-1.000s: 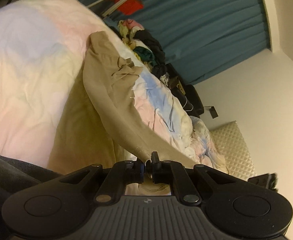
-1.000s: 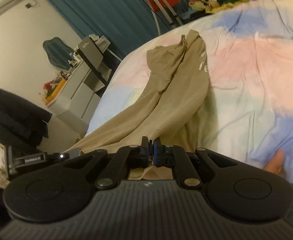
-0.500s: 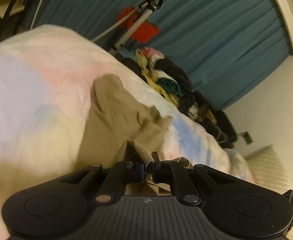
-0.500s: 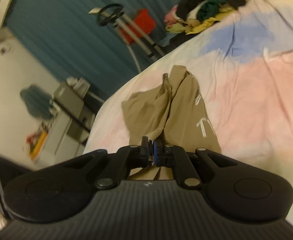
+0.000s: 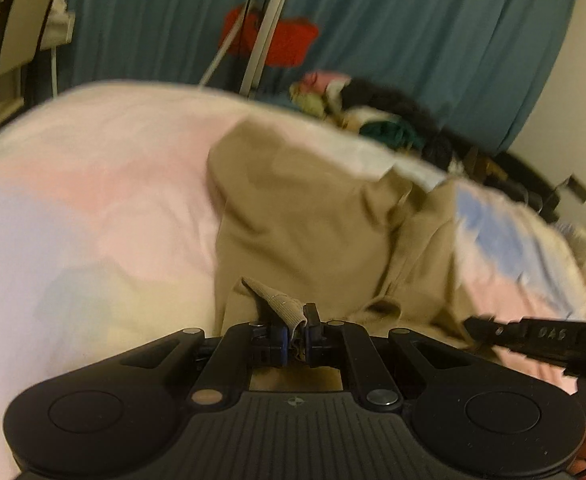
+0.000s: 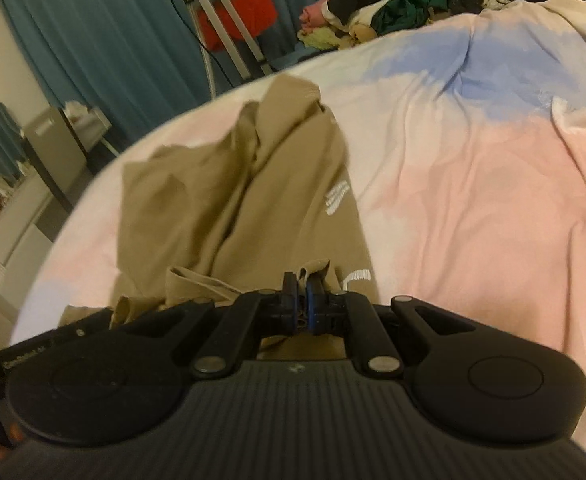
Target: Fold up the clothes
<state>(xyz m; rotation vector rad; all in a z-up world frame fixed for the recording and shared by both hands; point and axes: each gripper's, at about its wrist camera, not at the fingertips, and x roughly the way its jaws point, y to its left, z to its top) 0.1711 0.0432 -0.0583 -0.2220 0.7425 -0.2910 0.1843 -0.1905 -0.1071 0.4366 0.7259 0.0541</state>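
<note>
Ahead of my gripper: pastel bedspread [image 6: 473,184]. Beyond it, a teal curtain [image 5: 413,28], a metal stand [image 6: 229,36] beside a red item [image 6: 249,8], and a heap of mixed laundry [image 6: 393,12]. Far left: grey drawer unit [image 6: 41,152].

One tan garment [image 6: 229,184], one bedspread [image 6: 473,200], two grippers, one clothes pile [image 6: 393,12].

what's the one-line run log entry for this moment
step: fold | left hand-held gripper: shut on tan trousers | right hand-held gripper: shut on tan trousers | surface: pastel bedspread
</note>
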